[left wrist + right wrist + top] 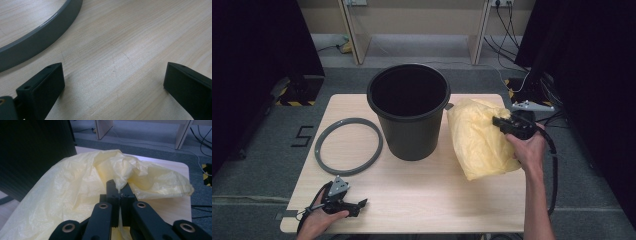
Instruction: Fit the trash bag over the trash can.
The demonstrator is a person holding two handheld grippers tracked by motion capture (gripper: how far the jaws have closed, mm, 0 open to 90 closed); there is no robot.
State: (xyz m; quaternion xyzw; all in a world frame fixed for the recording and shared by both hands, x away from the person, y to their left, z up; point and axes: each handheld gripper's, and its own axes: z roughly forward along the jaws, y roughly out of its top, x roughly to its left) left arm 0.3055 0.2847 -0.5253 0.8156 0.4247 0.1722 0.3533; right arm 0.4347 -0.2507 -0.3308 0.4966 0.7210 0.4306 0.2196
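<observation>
Right claw (119,191) clamped on crumpled yellow plastic bag (479,137), centre-right of high view, beside black plastic bucket (409,112). Left claw (112,87) jaws apart, lower left, over light wooden table (412,195), near grey ring (348,146).

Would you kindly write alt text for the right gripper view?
The right gripper is shut on a pinched fold of a yellow plastic bag, which billows over a wooden table beside a black bin.
</observation>
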